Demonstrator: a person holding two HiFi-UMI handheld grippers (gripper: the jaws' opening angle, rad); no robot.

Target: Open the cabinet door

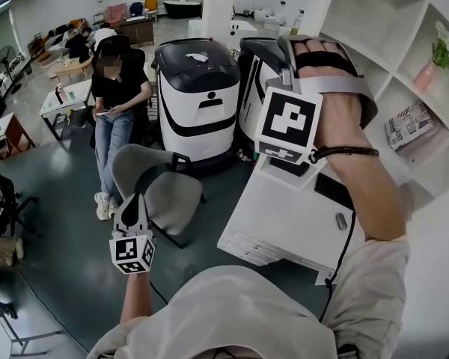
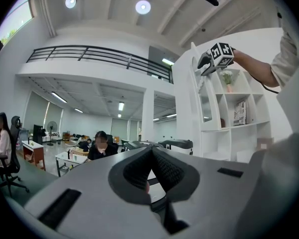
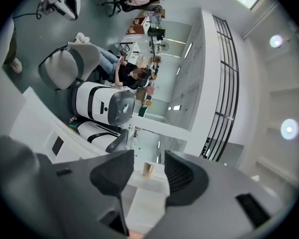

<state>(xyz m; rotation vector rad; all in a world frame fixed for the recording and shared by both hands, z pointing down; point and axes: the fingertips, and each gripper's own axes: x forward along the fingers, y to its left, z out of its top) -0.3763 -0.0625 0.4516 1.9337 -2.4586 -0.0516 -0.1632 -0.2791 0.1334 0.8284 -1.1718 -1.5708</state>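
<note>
The white cabinet door (image 2: 196, 78) stands ajar on the tall white shelf unit (image 2: 229, 113). Its edge (image 3: 145, 195) carries a small brass knob (image 3: 148, 169). My right gripper (image 3: 148, 176) is raised at the top of the door, open, with the knob between its pads (image 3: 182, 176) but not touched by them. In the head view only its marker cube (image 1: 288, 122) and the hand on it show; its jaws are hidden. My left gripper (image 1: 131, 204) hangs low at the left, away from the cabinet. It is shut (image 2: 152, 156) with nothing held.
Two white-and-black machines (image 1: 198, 96) stand in front of the shelves. A grey chair (image 1: 153, 182) and a seated person (image 1: 116, 88) are at the left. A white low unit (image 1: 292, 223) lies below my right arm. The shelves hold a pink vase (image 1: 426, 73) and a book (image 1: 410, 124).
</note>
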